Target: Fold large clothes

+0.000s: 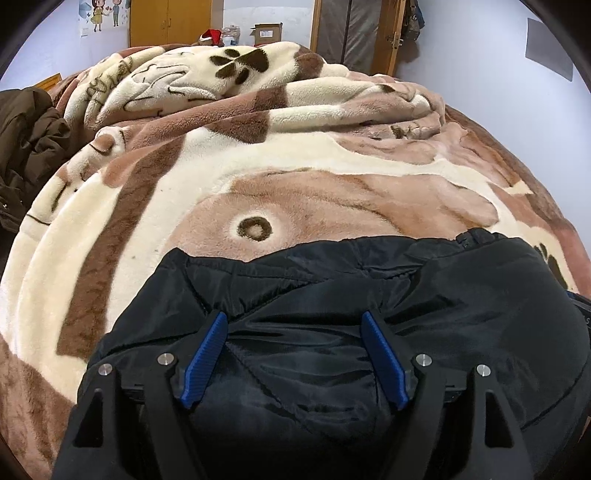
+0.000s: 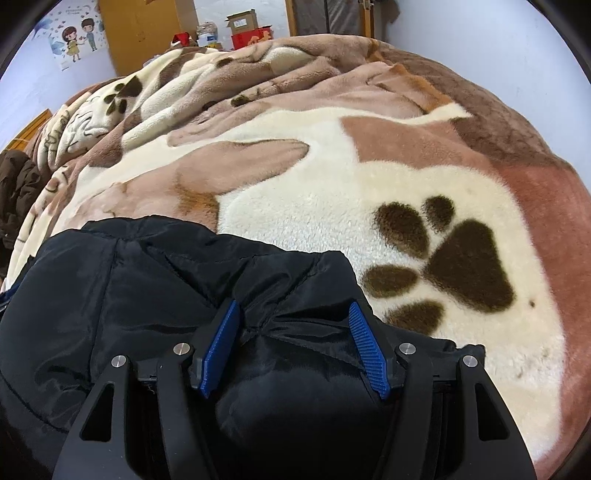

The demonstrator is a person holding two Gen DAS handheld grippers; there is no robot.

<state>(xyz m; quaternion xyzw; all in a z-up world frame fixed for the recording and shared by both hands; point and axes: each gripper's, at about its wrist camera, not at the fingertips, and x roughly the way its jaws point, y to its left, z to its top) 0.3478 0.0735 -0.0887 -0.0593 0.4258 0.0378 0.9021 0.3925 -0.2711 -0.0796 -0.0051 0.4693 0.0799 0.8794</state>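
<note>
Your black padded jacket [image 1: 351, 295] lies bunched on the bed, filling the lower middle of the left wrist view and the lower left of the right wrist view [image 2: 155, 288]. Its shiny fabric is creased, with a seamed edge running along the top of the bundle.

Your left gripper [image 1: 293, 321] stands over the jacket at the bottom centre of its frame. The blue pads [image 1: 205, 360] are spread wide, and a puffed fold of the black fabric bulges up between them. The pads sit at the sides of that fold, but you cannot tell from this view whether they press on it.

Your right gripper [image 2: 293, 310] is posed the same way at the bottom centre of its frame: blue pads [image 2: 367, 350] wide apart, a ridge of jacket fabric rising between them, contact unclear.

Under the jacket spreads a plush blanket [image 1: 295, 158] in cream, tan and brown, with a large dark paw print [image 2: 443, 258] at the right of the right wrist view, just beside the jacket's edge. A brown garment [image 1: 29, 140] is heaped at the left edge. At the top, a wooden cabinet [image 1: 170, 22], a cardboard box [image 1: 267, 31] and a cartoon poster [image 2: 75, 40] stand against the pale wall.
</note>
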